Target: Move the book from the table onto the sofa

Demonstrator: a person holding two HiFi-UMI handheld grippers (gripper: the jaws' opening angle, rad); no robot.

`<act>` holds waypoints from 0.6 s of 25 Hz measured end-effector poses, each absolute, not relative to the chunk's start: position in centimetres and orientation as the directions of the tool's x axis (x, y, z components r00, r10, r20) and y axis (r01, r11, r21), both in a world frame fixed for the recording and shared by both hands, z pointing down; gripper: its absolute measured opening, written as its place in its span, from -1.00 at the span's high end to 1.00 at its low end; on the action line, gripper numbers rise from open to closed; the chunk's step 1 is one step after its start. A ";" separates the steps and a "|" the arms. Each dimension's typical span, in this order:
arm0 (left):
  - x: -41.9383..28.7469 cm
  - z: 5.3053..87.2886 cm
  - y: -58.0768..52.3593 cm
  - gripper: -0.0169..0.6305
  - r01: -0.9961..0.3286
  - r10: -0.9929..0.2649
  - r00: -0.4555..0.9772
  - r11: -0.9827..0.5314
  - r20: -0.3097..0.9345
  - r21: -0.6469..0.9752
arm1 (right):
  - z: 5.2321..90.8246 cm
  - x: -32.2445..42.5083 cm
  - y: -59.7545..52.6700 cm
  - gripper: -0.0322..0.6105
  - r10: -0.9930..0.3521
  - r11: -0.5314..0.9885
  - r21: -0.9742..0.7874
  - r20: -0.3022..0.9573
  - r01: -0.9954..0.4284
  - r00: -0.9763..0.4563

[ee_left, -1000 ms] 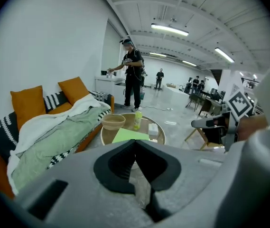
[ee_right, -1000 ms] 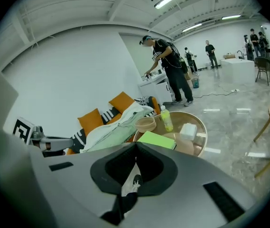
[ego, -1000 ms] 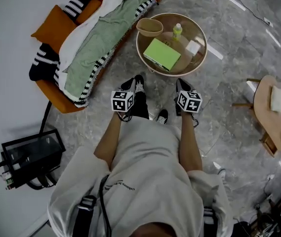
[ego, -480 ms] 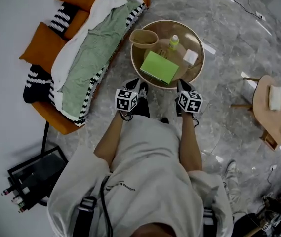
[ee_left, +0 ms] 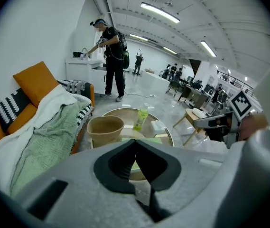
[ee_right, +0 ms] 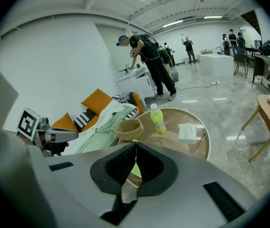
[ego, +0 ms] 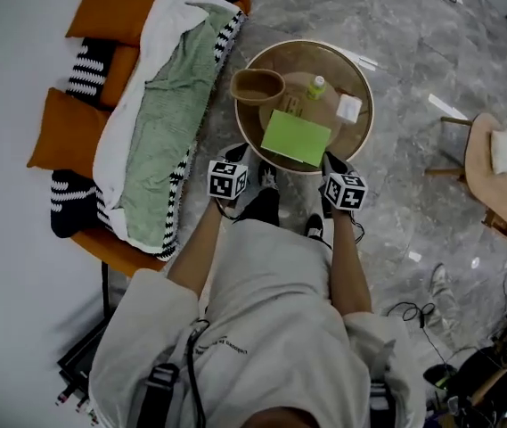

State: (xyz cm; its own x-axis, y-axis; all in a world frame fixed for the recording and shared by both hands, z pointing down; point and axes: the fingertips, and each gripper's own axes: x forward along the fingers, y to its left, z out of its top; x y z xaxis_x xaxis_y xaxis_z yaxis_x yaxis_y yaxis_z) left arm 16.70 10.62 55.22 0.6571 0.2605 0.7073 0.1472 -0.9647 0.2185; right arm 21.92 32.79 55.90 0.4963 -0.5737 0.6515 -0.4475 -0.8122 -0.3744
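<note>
I'm hovering left gripper (ego: 238,155) and right gripper (ego: 333,162), jaws closed and empty, near the green book (ego: 296,137), needing jaws open to pinch its near edge.

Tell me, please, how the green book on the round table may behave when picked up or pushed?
The book looks thin and lies flat, so it is probably light and won't roll. It may flex or fall open if pinched by one edge. The table looks smooth, so a push would likely slide it.
</note>
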 end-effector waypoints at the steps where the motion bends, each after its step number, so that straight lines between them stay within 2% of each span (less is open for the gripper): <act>1: 17.4 55.8 10.2 0.92 0.158 0.270 0.647 -0.962 0.713 0.221 | 56.4 22.2 32.9 0.88 -0.557 -0.824 -0.367 0.666 -0.432 0.496; 6: 19.9 58.2 8.7 0.92 0.222 0.332 0.585 -0.943 0.740 0.247 | 58.4 22.7 33.3 0.88 -0.485 -0.870 -0.337 0.712 -0.360 0.508; 15: 22.4 63.7 9.6 0.92 0.318 0.417 0.471 -0.902 0.777 0.291 | 61.7 23.8 32.0 0.88 -0.473 -0.881 -0.380 0.706 -0.282 0.527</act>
State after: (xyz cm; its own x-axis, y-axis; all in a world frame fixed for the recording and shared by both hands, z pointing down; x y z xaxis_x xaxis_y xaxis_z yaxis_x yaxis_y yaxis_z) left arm 22.36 9.61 63.67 0.4710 0.4173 0.7772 0.3185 -0.9020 0.2914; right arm 23.81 32.00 61.69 0.5274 -0.4729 0.7059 -0.2819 -0.8811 -0.3797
